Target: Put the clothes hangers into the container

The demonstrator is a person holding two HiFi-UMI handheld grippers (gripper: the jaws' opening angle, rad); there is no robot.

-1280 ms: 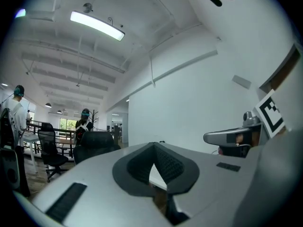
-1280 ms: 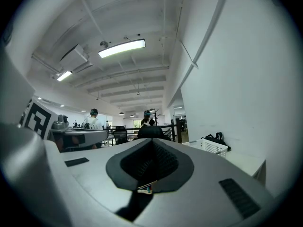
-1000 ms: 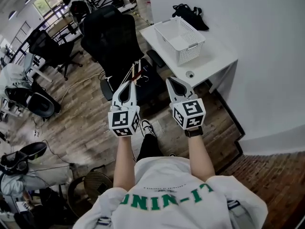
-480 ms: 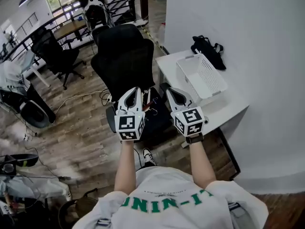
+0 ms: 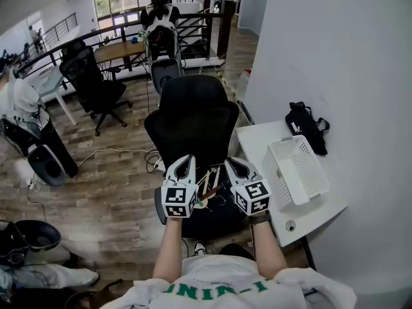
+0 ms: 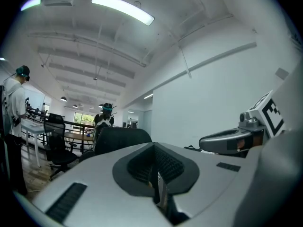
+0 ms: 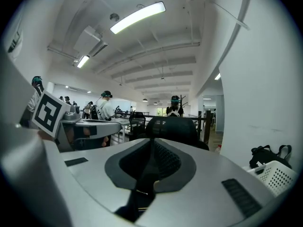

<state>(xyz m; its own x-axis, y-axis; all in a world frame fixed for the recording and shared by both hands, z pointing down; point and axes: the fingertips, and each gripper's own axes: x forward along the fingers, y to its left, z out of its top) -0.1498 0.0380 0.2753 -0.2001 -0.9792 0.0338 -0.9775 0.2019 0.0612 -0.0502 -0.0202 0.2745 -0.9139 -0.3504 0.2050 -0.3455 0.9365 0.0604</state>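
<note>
While the hangers (image 5: 209,187) lie on the chair (image 5: 193,118) between both tools, the left tool (image 5: 185,163) is pressed together. The right tool (image 5: 232,164) is nearly pressed together too, just starting to open, with nothing in it.

The head view looks steeply down from overhead onto the black chair (image 5: 193,118) and the white basket (image 5: 296,172). Both gripper views look level, close along their own jaws, toward that chair (image 6: 120,138); the right gripper view also catches the basket (image 7: 277,174).

Bright ceiling strip lights (image 6: 123,8) give even light; gripper views bulge, with black corners.
</note>
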